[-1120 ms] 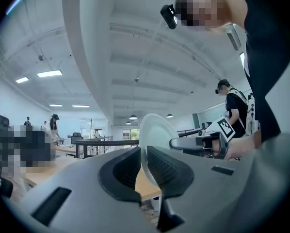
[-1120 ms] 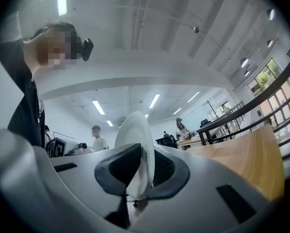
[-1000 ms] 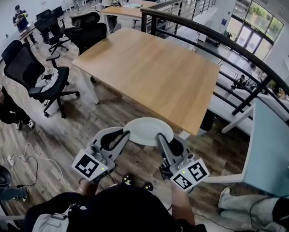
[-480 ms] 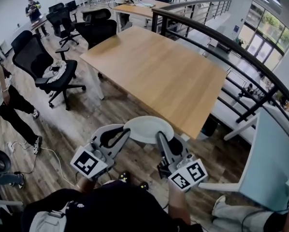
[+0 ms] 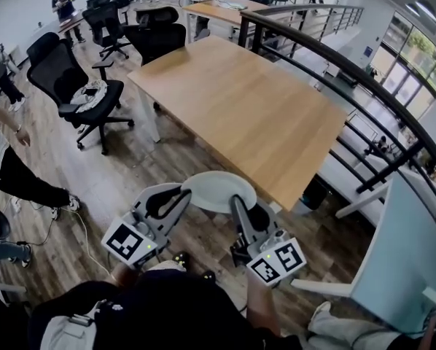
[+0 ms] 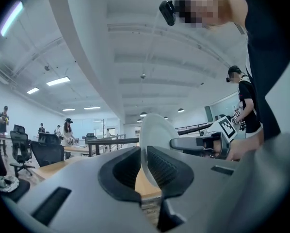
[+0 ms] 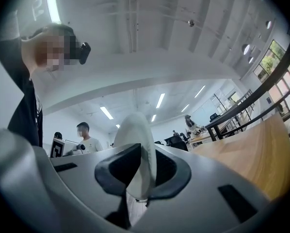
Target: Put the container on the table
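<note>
Container stays clamped in the jaws of left gripper and right gripper, still short of the table.

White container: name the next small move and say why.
Probably carry the white container forward, level, until over the table. The left gripper and right gripper clamp its rim on opposite sides, and it hangs above the floor, short of the table's near edge.

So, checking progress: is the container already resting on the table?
No, the container hangs over the floor short of the table, clamped between the left gripper and right gripper.
</note>
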